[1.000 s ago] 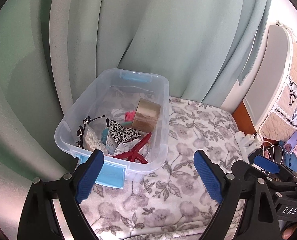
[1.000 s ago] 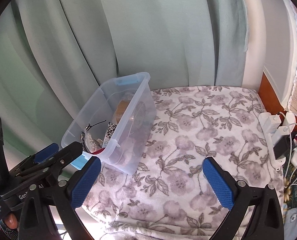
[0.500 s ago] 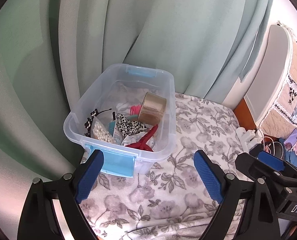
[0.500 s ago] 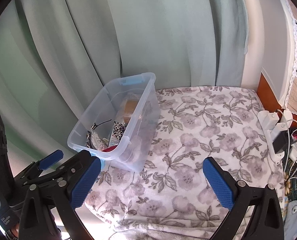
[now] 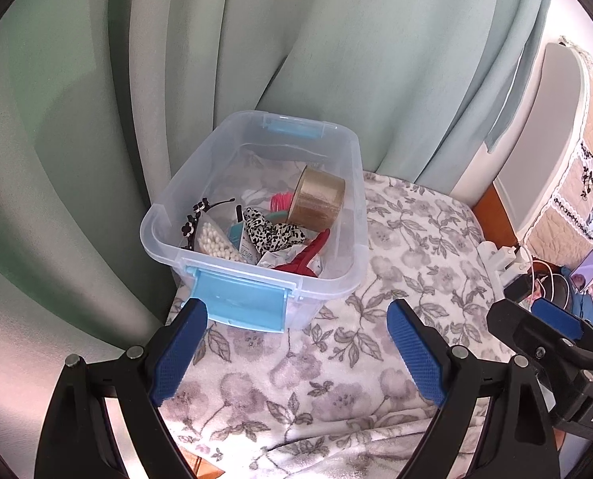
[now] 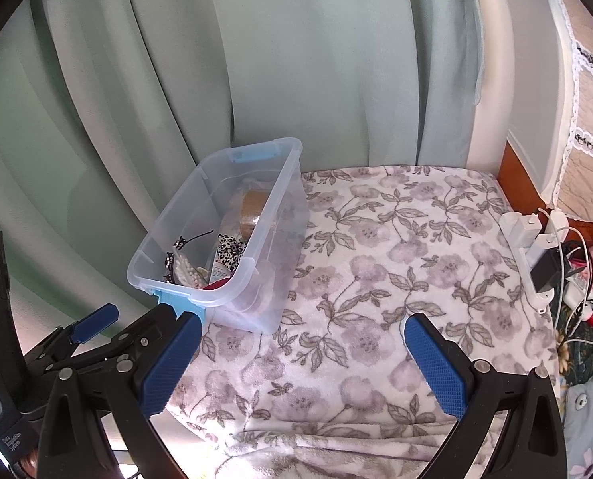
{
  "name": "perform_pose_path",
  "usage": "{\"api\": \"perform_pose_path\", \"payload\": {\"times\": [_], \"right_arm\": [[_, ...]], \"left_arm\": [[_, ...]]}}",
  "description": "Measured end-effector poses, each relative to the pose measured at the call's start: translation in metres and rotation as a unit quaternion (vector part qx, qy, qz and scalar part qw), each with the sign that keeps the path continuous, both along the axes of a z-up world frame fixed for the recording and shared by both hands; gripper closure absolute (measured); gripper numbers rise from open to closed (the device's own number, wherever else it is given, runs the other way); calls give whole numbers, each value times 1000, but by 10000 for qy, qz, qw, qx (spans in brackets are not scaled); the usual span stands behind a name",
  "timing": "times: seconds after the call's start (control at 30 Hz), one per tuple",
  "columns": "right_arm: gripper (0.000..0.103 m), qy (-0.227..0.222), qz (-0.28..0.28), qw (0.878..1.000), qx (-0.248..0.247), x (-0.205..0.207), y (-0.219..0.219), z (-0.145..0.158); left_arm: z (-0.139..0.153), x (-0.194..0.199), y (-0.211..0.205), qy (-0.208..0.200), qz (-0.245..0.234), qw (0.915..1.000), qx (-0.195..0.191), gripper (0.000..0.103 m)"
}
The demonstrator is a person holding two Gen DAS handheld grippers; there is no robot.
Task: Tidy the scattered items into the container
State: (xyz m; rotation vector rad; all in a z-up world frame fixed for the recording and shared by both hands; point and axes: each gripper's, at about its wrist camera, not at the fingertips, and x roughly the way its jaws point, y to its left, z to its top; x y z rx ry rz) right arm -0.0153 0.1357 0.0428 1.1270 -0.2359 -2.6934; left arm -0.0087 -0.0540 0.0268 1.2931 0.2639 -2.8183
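A clear plastic bin (image 5: 354,183) (image 6: 256,255) with blue latches stands on the floral blanket (image 5: 416,247) (image 6: 396,247) by the curtain. Inside it lie a roll of brown tape (image 5: 316,201), a red hair claw (image 5: 304,255), a leopard-print scrunchie (image 5: 272,235), a black flower headband (image 5: 194,219) and a bag of cotton swabs (image 5: 216,241). My left gripper (image 5: 296,319) hangs open and empty just short of the bin's near latch (image 5: 240,303). My right gripper (image 6: 302,335) is open and empty over bare blanket, right of the bin.
Green curtains (image 5: 256,40) hang behind and left of the bin. A white power strip with chargers and cables (image 6: 536,251) sits at the blanket's right edge, next to clutter. A white headboard (image 5: 544,127) rises at the far right.
Both grippers have drawn back from the bin, which now sits farther away in both views. Jaws stay wide and empty.
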Motion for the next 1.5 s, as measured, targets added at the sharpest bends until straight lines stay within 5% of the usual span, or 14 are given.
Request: {"api": "perform_pose_path", "payload": {"times": [0.6,1.5], "right_arm": [[0,712,-251,9971,50,-13,-4,0],[0,-113,-59,9998,172,-2,-1,6]], "left_arm": [[-9,-3,4,-145,-275,9995,-8,11],[-7,-11,6,-258,-192,9994,-116,11]]}}
